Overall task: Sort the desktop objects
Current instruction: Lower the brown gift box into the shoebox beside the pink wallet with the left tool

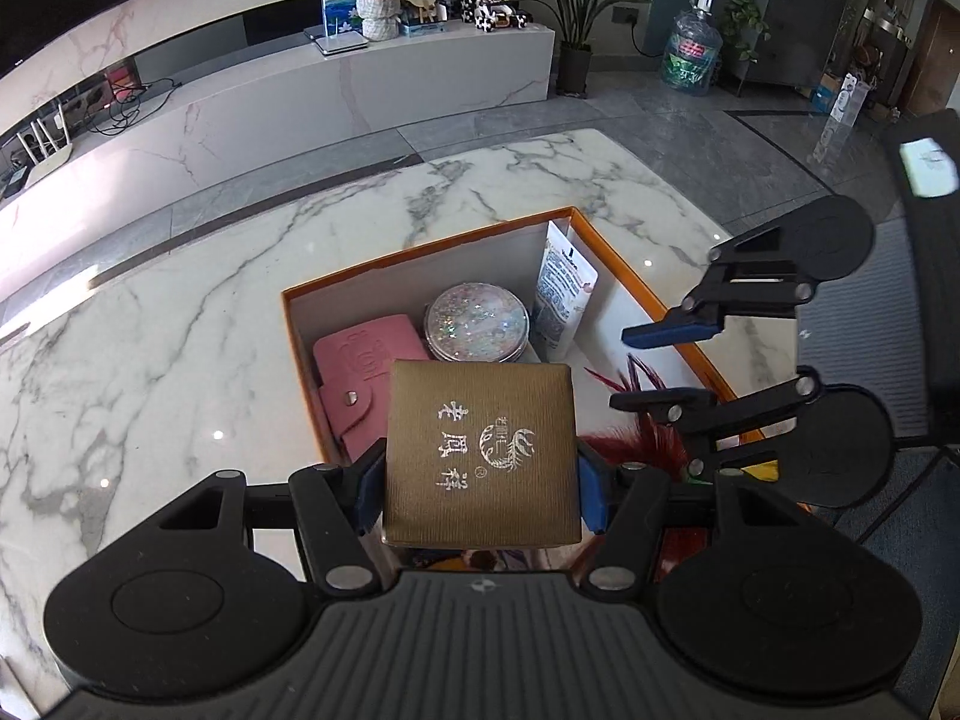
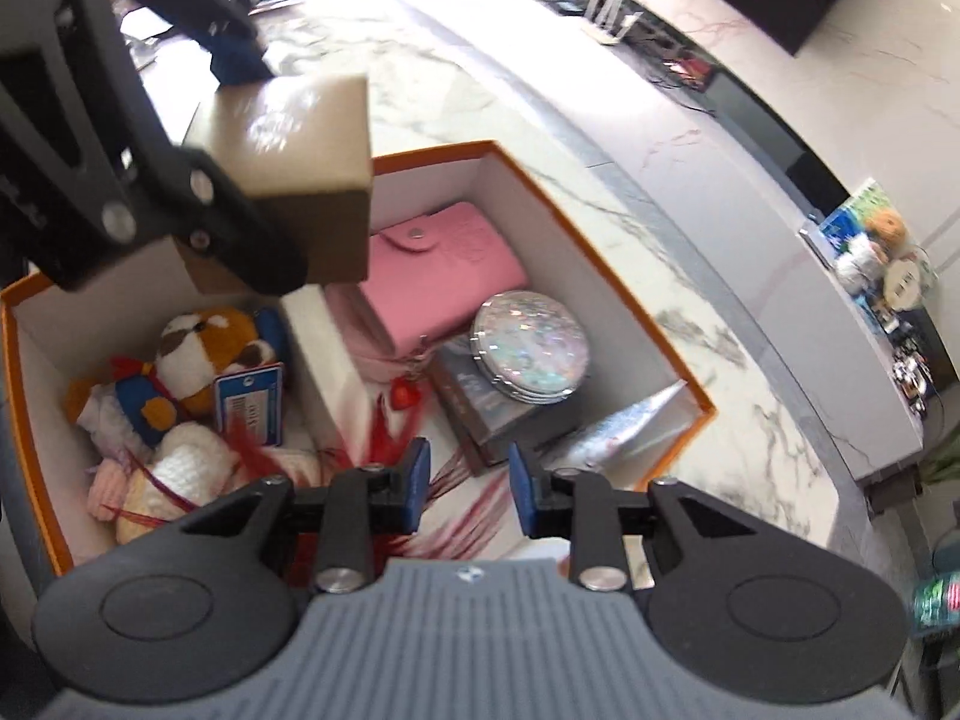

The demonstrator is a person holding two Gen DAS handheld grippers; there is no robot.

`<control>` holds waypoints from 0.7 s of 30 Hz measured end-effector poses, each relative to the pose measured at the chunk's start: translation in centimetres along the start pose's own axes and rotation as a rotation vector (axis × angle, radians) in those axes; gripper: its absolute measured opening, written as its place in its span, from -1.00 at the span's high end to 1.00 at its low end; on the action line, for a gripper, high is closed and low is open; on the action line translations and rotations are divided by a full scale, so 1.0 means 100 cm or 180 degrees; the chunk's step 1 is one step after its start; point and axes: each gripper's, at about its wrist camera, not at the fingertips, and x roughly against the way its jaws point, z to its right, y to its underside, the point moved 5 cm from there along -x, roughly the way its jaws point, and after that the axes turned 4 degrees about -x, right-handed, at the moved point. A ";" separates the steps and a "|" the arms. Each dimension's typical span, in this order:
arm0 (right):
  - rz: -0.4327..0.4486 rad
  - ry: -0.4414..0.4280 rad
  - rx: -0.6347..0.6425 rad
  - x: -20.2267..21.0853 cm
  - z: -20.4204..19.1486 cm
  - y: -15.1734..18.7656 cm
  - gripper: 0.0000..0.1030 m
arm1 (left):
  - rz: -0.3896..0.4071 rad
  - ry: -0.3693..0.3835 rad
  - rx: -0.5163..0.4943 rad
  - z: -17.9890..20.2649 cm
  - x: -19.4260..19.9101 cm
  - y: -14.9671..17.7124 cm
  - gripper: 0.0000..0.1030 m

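Left gripper (image 1: 481,489) clamps square gold box (image 1: 482,453), ribbed paper texture, silver characters on lid, held above orange-rimmed storage box (image 1: 420,249) on marble table (image 1: 180,330). Right gripper (image 2: 468,489) part-open, nothing between blue pads, red feathers (image 2: 390,450) just beyond. Only right wrist view shows plush toys (image 2: 198,354) in near compartment, white divider (image 2: 324,360). Both views show pink snap wallet (image 1: 360,384), round glittery compact (image 1: 477,324). Left wrist view alone shows white pouch (image 1: 561,288) leaning on wall
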 end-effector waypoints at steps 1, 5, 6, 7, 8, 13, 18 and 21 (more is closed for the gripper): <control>0.0088 0.0068 -0.0152 0.005 0.005 0.004 0.41 | -0.0035 0.0011 -0.0010 0.003 -0.007 -0.003 -0.35; 0.0353 0.0433 -0.0690 0.016 0.015 0.018 0.41 | -0.0180 0.0050 -0.0056 0.014 -0.033 -0.010 -0.35; 0.0435 0.0546 -0.0824 0.017 0.017 0.021 0.41 | -0.0212 0.0078 -0.0052 0.017 -0.040 -0.012 -0.35; 0.0501 0.0633 -0.0937 0.019 0.020 0.022 0.41 | -0.0238 0.0107 -0.0040 0.019 -0.046 -0.014 -0.35; 0.0555 0.0699 -0.1054 0.020 0.023 0.024 0.41 | -0.0256 0.0131 -0.0022 0.020 -0.051 -0.015 -0.35; 0.0716 0.1008 -0.1500 0.017 0.036 0.028 0.43 | -0.0268 0.0166 0.0098 0.020 -0.073 -0.021 -0.35; 0.0819 0.1051 -0.1721 0.008 0.045 0.036 0.43 | -0.0344 0.0206 0.0202 0.017 -0.089 -0.019 -0.36; 0.0836 0.1005 -0.1797 0.004 0.047 0.039 0.43 | -0.0395 0.0220 0.0263 0.016 -0.095 -0.017 -0.36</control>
